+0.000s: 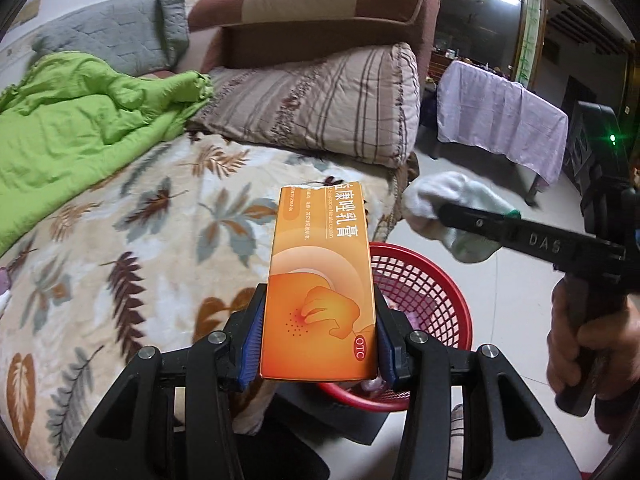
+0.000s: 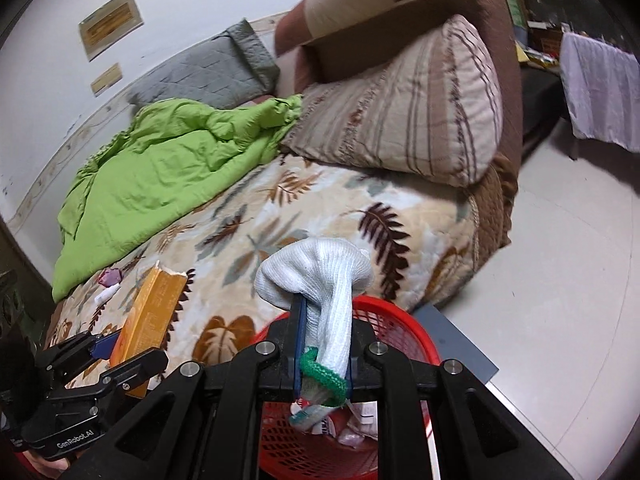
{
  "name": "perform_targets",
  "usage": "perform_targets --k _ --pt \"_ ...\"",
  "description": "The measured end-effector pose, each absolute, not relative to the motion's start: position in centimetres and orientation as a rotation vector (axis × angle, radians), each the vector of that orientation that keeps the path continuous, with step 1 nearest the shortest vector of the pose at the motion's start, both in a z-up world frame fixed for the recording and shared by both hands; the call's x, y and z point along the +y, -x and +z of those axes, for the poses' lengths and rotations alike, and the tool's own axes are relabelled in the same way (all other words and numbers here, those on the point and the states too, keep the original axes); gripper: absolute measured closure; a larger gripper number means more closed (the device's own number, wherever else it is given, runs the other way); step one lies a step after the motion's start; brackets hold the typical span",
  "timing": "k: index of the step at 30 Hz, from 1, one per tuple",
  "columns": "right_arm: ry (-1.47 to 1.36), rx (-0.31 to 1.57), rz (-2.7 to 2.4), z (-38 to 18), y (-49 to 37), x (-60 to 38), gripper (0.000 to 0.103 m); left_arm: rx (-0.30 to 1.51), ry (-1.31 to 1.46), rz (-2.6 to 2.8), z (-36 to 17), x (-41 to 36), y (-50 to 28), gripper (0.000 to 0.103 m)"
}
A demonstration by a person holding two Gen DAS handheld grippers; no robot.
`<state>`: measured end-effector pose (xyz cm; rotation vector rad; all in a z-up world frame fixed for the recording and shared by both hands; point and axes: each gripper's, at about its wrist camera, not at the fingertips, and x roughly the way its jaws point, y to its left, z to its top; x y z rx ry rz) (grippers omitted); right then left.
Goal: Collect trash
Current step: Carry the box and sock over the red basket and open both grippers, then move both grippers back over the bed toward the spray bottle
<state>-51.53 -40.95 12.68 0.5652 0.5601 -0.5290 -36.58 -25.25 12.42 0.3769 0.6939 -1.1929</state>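
My left gripper (image 1: pixel 319 340) is shut on an orange medicine box (image 1: pixel 320 280) with a torn top, held over the bed's edge beside a red mesh basket (image 1: pixel 424 284). The right wrist view shows the same orange box (image 2: pixel 148 320) and left gripper (image 2: pixel 120 356) at lower left. My right gripper (image 2: pixel 322 344) is shut on a white sock with a green cuff (image 2: pixel 320 276), hanging above the red basket (image 2: pixel 404 328). From the left wrist, the sock (image 1: pixel 448 208) and right gripper (image 1: pixel 444 212) appear at right, held by a hand (image 1: pixel 580 340). Wrappers lie inside the basket.
The bed (image 2: pixel 320 208) carries a leaf-print blanket, a green quilt (image 2: pixel 160 168), a striped pillow (image 2: pixel 408 108) and a grey pillow (image 2: pixel 200 72). Small scraps (image 2: pixel 109 284) lie on the blanket near the green quilt. A dark flat board (image 2: pixel 456 340) sits under the basket on a pale tiled floor. A cloth-draped table (image 1: pixel 500 120) stands behind.
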Motion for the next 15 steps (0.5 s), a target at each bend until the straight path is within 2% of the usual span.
perform_targets --k 6,8,10,12,15 --pt "-0.578 0.576 -0.537 11.5 51.4 -41.8 0.086 0.748 -0.388 -1.236 11.2 -27.3 36.8 0.058" --pt "-0.587 0.59 -0.538 11.2 51.3 -42.1 0.079 0.763 -0.404 -1.263 10.8 -28.1 37.1 0.056" --pt "-0.596 0.59 -0.547 11.0 51.7 -42.4 0.057 0.789 -0.394 -1.266 10.5 -28.4 37.1 0.046" --pt "-0.588 0.574 -0.56 11.2 52.1 -42.4 0.052 0.789 -0.379 -1.272 10.5 -28.1 37.0 0.042" --pt "-0.597 0.557 -0.557 11.5 52.4 -42.6 0.052 0.78 -0.376 -1.252 10.8 -27.5 36.6 0.041"
